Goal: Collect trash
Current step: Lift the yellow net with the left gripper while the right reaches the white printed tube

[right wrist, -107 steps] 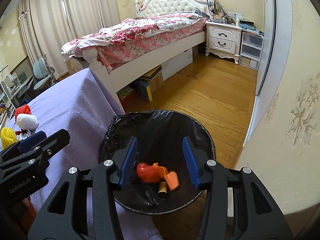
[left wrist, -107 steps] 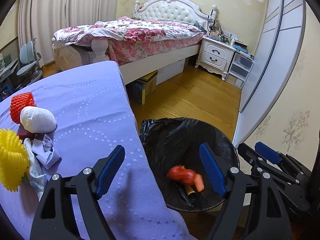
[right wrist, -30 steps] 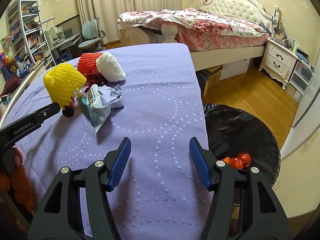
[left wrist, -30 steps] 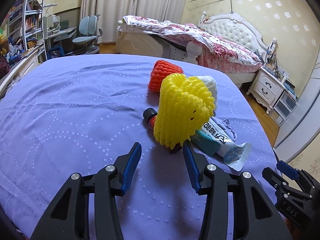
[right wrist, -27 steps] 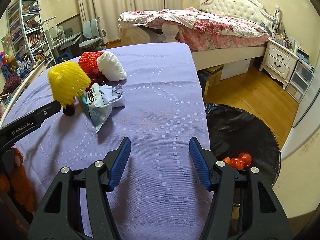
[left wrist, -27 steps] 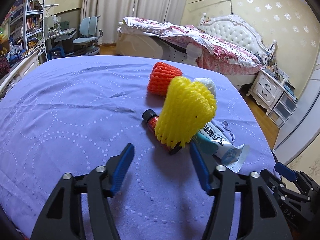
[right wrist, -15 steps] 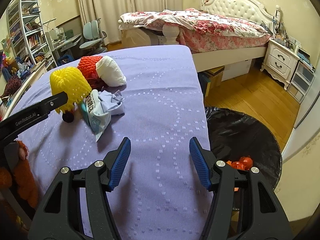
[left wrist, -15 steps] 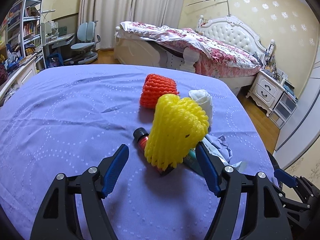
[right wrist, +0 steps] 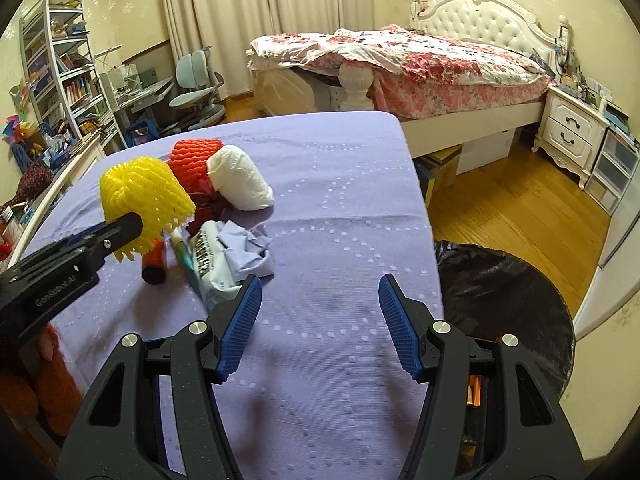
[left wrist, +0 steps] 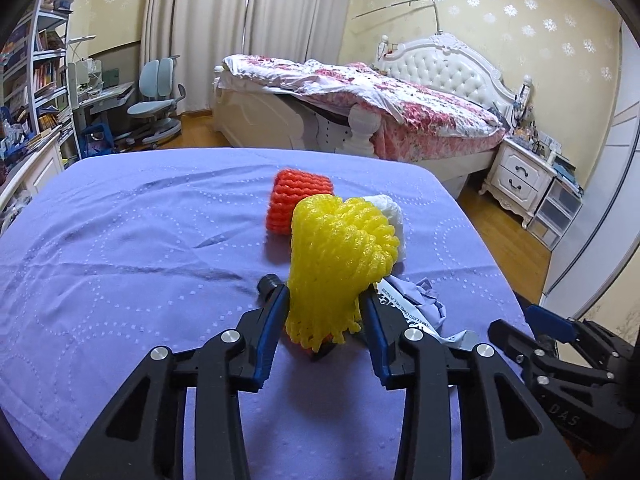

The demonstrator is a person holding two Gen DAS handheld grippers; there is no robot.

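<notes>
My left gripper (left wrist: 325, 307) is shut on the yellow foam fruit net (left wrist: 340, 260), its lower end pinched between the blue pads; the net also shows in the right wrist view (right wrist: 146, 200). Around it on the purple table lie an orange foam net (left wrist: 298, 202), a white wad (right wrist: 238, 178), a red bottle with a black cap (right wrist: 154, 266), a printed wrapper (right wrist: 210, 268) and crumpled blue paper (right wrist: 248, 248). My right gripper (right wrist: 320, 316) is open and empty over the table near its right edge.
A black-lined trash bin (right wrist: 504, 304) stands on the wooden floor right of the table (right wrist: 332, 208). A bed (left wrist: 360, 112), a nightstand (left wrist: 520, 176), desk chairs (left wrist: 154, 100) and bookshelves stand behind.
My left gripper has closed its jaws onto the lower end of the yellow net, which was loose between open jaws before. The right gripper has barely moved.
</notes>
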